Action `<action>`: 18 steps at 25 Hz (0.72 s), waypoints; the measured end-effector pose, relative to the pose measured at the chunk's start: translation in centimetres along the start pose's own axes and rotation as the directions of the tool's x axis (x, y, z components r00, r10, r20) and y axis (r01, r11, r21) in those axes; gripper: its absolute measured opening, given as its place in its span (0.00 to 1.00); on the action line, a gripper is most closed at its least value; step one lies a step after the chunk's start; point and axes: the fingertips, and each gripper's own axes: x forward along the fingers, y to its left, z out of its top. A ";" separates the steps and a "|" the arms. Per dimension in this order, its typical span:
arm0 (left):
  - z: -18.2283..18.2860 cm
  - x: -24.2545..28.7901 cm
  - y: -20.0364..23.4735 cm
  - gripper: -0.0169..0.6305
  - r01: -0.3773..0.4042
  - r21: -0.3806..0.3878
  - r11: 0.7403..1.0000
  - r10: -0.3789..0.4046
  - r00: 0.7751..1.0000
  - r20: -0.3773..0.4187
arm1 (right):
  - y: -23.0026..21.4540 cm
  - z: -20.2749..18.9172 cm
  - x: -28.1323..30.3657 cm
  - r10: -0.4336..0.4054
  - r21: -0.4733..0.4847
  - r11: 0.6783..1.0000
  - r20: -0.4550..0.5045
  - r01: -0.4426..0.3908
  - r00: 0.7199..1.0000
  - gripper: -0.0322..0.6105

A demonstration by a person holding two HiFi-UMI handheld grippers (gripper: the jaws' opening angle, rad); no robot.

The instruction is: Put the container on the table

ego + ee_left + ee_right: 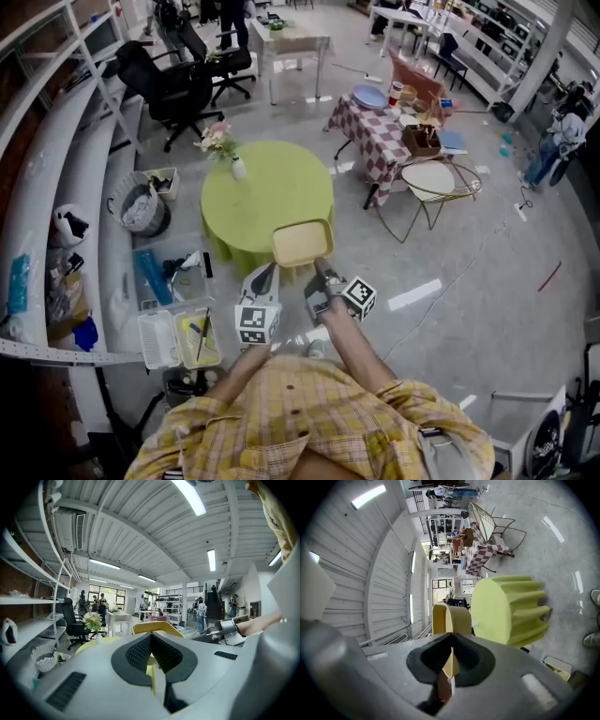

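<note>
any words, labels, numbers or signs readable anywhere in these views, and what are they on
No text can be read in any view.
Marker cubes: black and white square patterns only, no letters or digits.
Container: plain yellow, no label showing.
Things in the floor bins and on the checked table: too small to read.

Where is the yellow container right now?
Head view, centre: the yellow container is held at its near edge by the left gripper and right gripper, at the near rim of the round green table.
</note>
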 end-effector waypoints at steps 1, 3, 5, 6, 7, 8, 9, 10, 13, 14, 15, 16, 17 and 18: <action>0.0 0.0 -0.1 0.04 -0.001 0.000 1.000 0.001 1.000 -0.002 | 0.1 0.1 0.0 0.004 -0.002 1.000 0.002 -0.004 1.000 0.07; -0.1 0.1 -0.3 0.03 -0.004 0.001 1.000 0.004 1.000 -0.005 | 0.2 0.6 0.0 0.017 -0.017 1.000 0.002 -0.017 1.000 0.07; -0.1 0.3 -0.7 0.04 -0.008 0.005 1.000 0.008 1.000 -0.007 | 0.3 1.0 -0.2 0.019 -0.030 0.999 -0.002 -0.019 1.000 0.07; -0.1 0.3 -0.8 0.04 -0.010 0.007 1.000 0.010 1.000 -0.008 | 0.4 1.2 -0.2 0.021 -0.030 0.999 -0.004 -0.021 1.000 0.07; -0.1 0.4 -1.0 0.03 -0.012 0.010 1.000 0.012 1.000 -0.010 | 0.4 1.3 -0.3 0.025 -0.028 0.999 -0.006 -0.025 1.000 0.07; 0.0 0.4 -1.1 0.03 -0.014 0.014 1.000 0.014 1.000 -0.012 | 0.5 1.4 -0.3 0.030 -0.025 0.999 -0.008 -0.030 1.000 0.07; 0.1 0.4 -1.3 0.04 -0.016 0.018 1.000 0.016 1.000 -0.013 | 0.7 1.5 -0.3 0.032 -0.025 0.999 -0.010 -0.032 0.999 0.07; 0.3 0.4 -1.4 0.04 -0.018 0.022 1.000 0.018 1.000 -0.012 | 0.8 1.7 -0.4 0.033 -0.028 0.999 -0.014 -0.033 0.999 0.07; 0.6 0.7 -1.8 0.04 -0.026 0.033 0.999 0.027 1.000 -0.012 | 1.1 1.9 -0.5 0.025 -0.019 0.999 -0.022 -0.026 0.999 0.07; 0.6 0.8 -1.9 0.04 -0.031 0.035 0.999 0.031 0.999 -0.015 | 1.1 2.0 -0.5 0.024 -0.013 1.000 -0.025 -0.024 0.999 0.07; 0.6 0.9 -2.1 0.04 -0.036 0.037 0.999 0.037 0.999 -0.017 | 1.1 2.2 -0.5 0.028 -0.011 1.000 -0.029 -0.028 0.999 0.07; 0.6 1.1 -2.3 0.04 -0.042 0.038 0.998 0.043 0.999 -0.019 | 1.1 2.6 -0.4 0.033 -0.013 0.999 -0.035 -0.033 0.999 0.07; 0.5 1.2 -2.6 0.03 -0.047 0.039 0.998 0.048 0.999 -0.020 | 1.0 2.9 -0.5 0.035 -0.016 0.999 -0.041 -0.036 0.999 0.07; 0.5 1.4 -2.9 0.03 -0.050 0.041 0.998 0.051 0.999 -0.019 | 0.9 3.3 -0.5 0.035 -0.019 0.999 -0.044 -0.036 0.998 0.07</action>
